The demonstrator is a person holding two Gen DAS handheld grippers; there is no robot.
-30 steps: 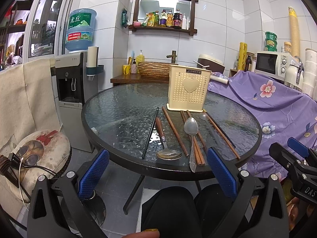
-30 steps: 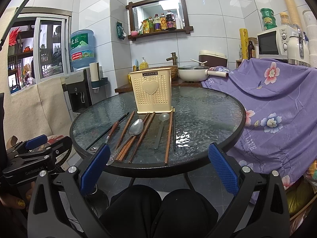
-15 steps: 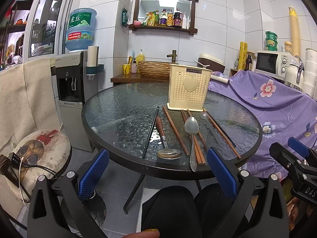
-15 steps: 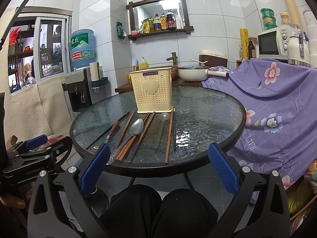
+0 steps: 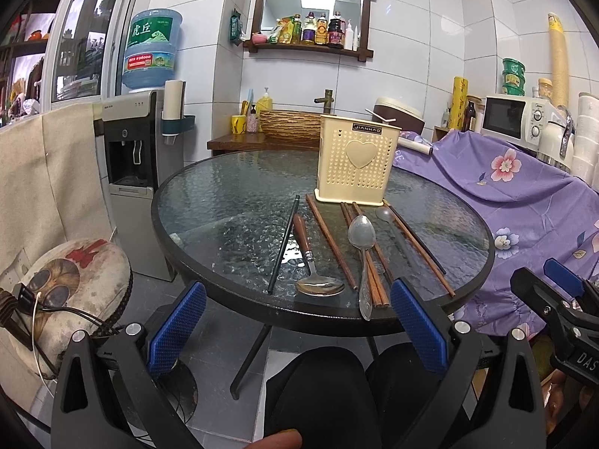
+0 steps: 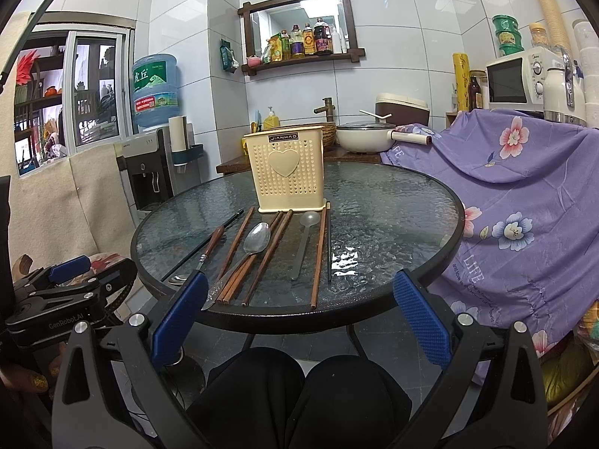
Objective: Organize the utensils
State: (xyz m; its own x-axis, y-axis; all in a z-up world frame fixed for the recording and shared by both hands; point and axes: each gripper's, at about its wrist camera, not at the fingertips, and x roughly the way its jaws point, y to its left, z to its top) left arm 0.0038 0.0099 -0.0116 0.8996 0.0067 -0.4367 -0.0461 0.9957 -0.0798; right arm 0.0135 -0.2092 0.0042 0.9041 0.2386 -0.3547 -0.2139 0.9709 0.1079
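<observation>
A cream perforated utensil holder with a heart stands upright on the round glass table. In front of it lie several brown chopsticks, a black chopstick, a wooden-handled spoon, a steel spoon and a clear ladle-like spoon. My left gripper hangs open below the table's near edge. My right gripper is open too, at the near edge, holding nothing.
A person's dark-clothed knees sit under both grippers. A water dispenser and a cushioned stool stand left. Purple floral cloth covers furniture on the right, with a microwave behind. A pan sits behind the table.
</observation>
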